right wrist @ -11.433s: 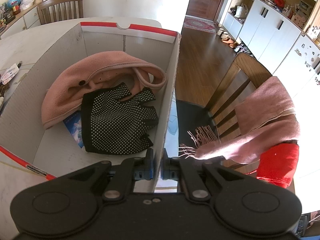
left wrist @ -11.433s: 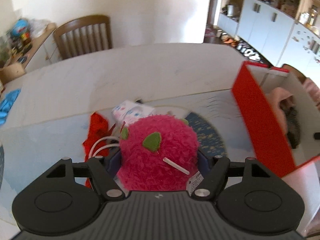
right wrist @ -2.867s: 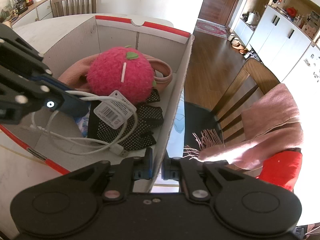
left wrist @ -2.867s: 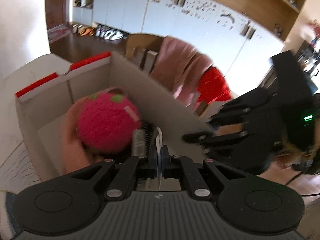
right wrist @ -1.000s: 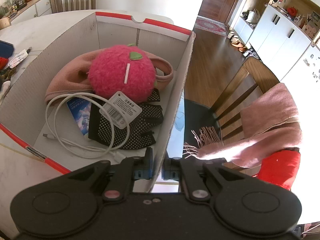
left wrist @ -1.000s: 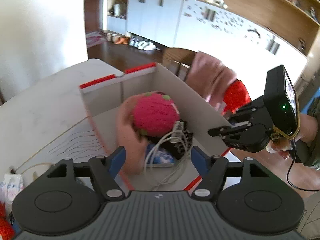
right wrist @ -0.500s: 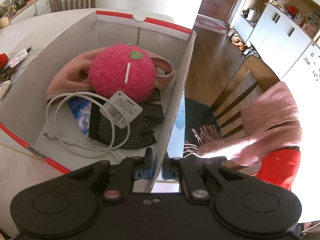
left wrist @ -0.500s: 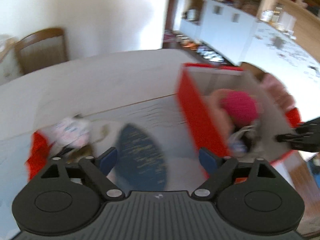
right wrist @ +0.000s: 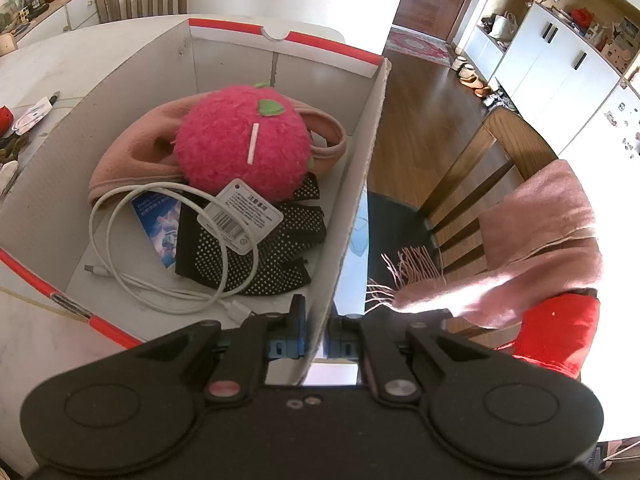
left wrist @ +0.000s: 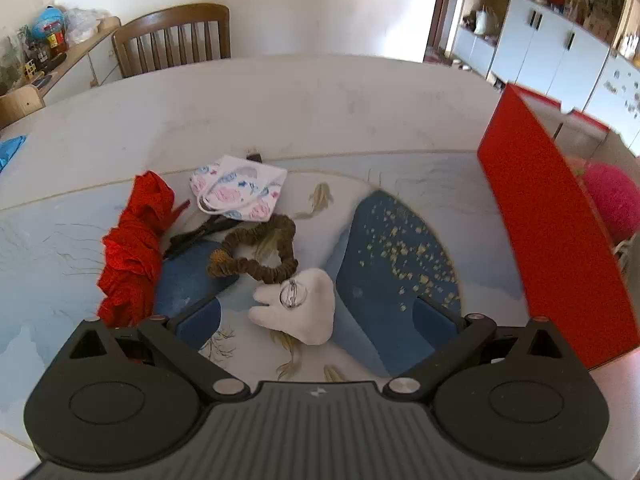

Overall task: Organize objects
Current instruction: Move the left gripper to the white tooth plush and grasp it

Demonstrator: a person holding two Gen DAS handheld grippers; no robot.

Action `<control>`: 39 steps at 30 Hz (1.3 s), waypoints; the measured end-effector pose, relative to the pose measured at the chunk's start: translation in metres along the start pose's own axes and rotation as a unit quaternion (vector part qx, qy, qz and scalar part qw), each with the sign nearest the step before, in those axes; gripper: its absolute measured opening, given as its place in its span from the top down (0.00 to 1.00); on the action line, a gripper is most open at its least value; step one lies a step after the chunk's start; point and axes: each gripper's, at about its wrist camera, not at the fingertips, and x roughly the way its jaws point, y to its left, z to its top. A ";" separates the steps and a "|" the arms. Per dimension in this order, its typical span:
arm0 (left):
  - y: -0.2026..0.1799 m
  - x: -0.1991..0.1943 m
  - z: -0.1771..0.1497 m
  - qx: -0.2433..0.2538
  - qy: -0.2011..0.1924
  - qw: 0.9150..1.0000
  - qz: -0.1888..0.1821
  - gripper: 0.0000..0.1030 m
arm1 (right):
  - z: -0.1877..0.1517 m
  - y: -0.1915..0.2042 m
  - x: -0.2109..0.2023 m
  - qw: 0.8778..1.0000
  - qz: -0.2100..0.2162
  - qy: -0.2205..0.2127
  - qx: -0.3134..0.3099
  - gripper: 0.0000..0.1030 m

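Note:
My left gripper [left wrist: 318, 322] is open and empty, just above a white tooth-shaped plush [left wrist: 301, 307] with a key ring on it. Beyond it on the table lie a brown scrunchie [left wrist: 256, 250], a red cloth [left wrist: 134, 240], a floral pouch [left wrist: 240, 187] and a dark clip [left wrist: 196, 234]. My right gripper [right wrist: 316, 342] is shut on the right wall of the red cardboard box [right wrist: 352, 200]. Inside the box are a pink strawberry plush [right wrist: 244, 144] with a tag, a white cable [right wrist: 160, 272], black dotted gloves [right wrist: 260, 248] and a pink hat [right wrist: 128, 160].
The box's red outer wall [left wrist: 552, 240] stands right of my left gripper. A painted table mat [left wrist: 396, 248] covers the table. A wooden chair [left wrist: 172, 40] stands at the far side. Another chair [right wrist: 480, 184] with a pink scarf [right wrist: 536, 248] is beside the box.
My left gripper released the strawberry plush and cable into the box, swung left away from it, and now hovers open over the tooth plush. The right gripper has kept its hold on the box wall.

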 end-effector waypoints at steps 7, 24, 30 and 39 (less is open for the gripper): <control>-0.006 0.021 -0.007 0.013 0.005 1.000 0.025 0.00 | 0.000 0.001 0.000 1.000 0.001 0.001 0.003 0.93; 0.011 0.041 -0.011 -0.034 0.019 0.999 0.021 0.01 | 0.000 0.001 0.001 1.000 0.001 0.002 0.003 0.93; 0.013 0.038 -0.013 -0.036 0.017 0.999 0.023 0.21 | 0.000 0.001 0.001 1.000 0.001 0.002 0.003 0.93; 0.013 0.024 -0.015 -0.039 0.007 0.999 0.002 0.47 | 0.000 0.002 0.001 1.000 0.001 0.001 0.004 0.93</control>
